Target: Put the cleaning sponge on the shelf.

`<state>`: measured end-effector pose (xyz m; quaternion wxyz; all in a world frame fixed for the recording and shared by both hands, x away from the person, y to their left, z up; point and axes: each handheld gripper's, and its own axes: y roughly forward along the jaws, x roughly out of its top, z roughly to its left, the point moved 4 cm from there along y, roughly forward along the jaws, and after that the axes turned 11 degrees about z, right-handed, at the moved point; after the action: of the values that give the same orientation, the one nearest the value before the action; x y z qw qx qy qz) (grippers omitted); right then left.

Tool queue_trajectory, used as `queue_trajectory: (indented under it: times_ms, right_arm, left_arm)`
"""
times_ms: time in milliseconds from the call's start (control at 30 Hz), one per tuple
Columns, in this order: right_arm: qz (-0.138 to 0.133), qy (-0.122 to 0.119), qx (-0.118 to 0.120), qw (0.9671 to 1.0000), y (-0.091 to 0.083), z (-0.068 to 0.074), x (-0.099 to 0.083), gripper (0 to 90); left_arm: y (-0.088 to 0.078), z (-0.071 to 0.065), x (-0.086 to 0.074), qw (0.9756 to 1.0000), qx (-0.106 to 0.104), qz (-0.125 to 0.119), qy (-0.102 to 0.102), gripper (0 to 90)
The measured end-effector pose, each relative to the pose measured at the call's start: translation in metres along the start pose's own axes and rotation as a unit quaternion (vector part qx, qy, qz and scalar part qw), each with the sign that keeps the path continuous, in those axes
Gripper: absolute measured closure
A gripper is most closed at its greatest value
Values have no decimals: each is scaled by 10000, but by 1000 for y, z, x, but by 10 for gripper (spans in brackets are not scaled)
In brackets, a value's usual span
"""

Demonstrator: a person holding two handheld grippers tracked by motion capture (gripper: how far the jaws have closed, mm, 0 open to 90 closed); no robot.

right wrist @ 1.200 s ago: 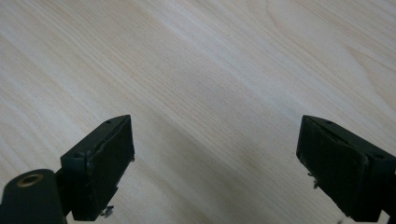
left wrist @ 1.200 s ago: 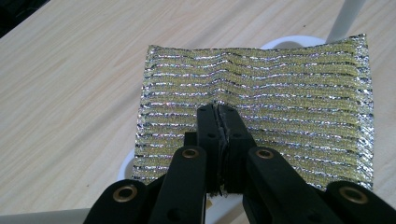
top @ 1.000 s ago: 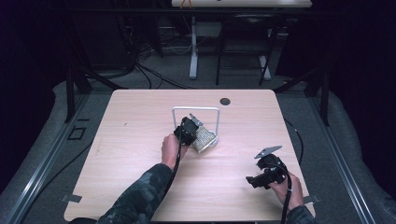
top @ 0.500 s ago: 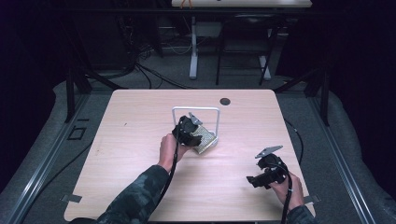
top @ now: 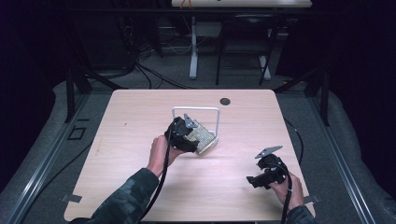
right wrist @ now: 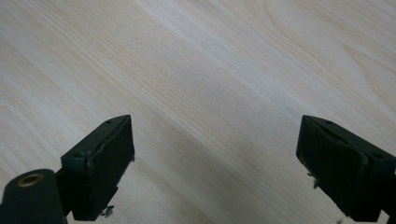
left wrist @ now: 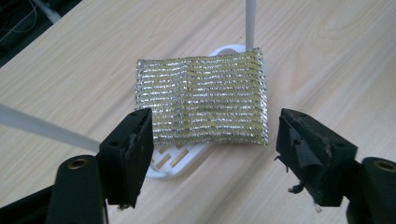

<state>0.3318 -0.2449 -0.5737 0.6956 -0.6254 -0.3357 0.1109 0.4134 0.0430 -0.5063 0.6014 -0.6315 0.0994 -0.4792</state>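
Left hand-held gripper [left wrist: 212, 154] lifted off flat-lying sponge [left wrist: 203, 102]

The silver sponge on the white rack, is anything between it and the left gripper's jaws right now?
Nothing visible. The left gripper, whose jaws have just been opening, faces the silver sponge lying on the white rack with only open air between them.

My left gripper [top: 187, 133] has just been opening, jaws apart with nothing between them, while my right gripper [top: 261, 177] rests low, jaws spread wide.
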Motion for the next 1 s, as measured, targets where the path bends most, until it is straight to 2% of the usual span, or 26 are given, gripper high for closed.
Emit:
queue_trajectory:
  times_ms: [167, 400, 767, 1000]
  right_arm:
    - [-32, -11, 7, 10000, 0, 1, 1, 109]
    - [7, 10, 39, 10000, 0, 2, 0, 108]
    - [24, -54, -12, 10000, 1, 3, 1, 109]
    - [53, -62, -29, 10000, 2, 4, 1, 108]
  left_arm:
    - [-9, -1, -10, 10000, -8, 57, 21, 221]
    - [-22, 1, -31, 9999, 6, 146, 40, 152]
    - [-35, 7, -71, 9995, 8, 267, -188, 97]
    - [-34, 15, -105, 9976, 31, 470, -502, 56]
